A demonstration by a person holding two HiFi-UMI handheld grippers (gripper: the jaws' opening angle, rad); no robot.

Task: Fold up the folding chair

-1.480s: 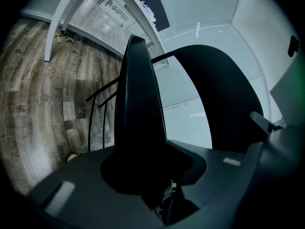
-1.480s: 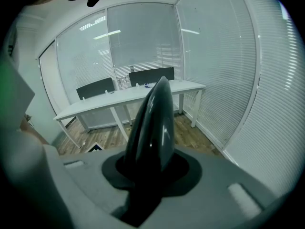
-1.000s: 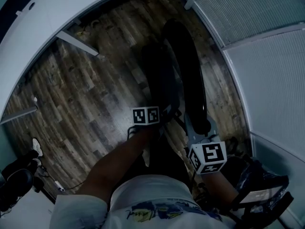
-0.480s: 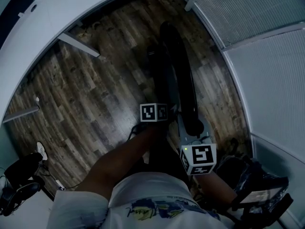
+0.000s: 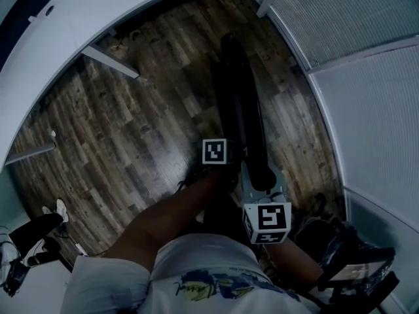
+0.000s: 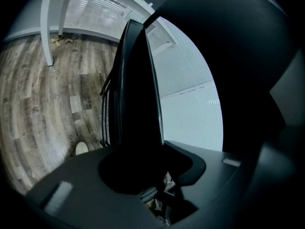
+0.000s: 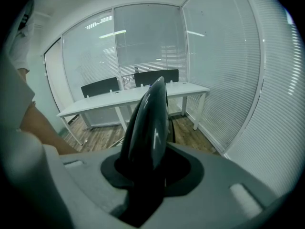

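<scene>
The black folding chair [image 5: 239,103] stands edge-on on the wood floor, its seat and backrest nearly together. In the head view my left gripper [image 5: 227,156] is on the chair's left side. In the left gripper view the dark seat panel [image 6: 136,104] runs straight out between the jaws, and my left gripper [image 6: 143,175] is shut on it. My right gripper [image 5: 259,174] sits at the near top of the chair. The rounded glossy backrest edge [image 7: 148,120] rises between its jaws, and my right gripper [image 7: 147,175] is shut on it.
A white desk [image 5: 98,18] with a slanted leg [image 5: 108,61] curves across the far left. Blinds and glass panels [image 5: 366,110] close off the right. Dark objects lie at the lower left [image 5: 29,237] and lower right [image 5: 360,267]. Another white table [image 7: 128,97] with black chairs [image 7: 100,87] stands ahead.
My left gripper has moved to the right with the seat panel, bringing it closer to the backrest. The chair looks narrower. The right gripper keeps its hold.
</scene>
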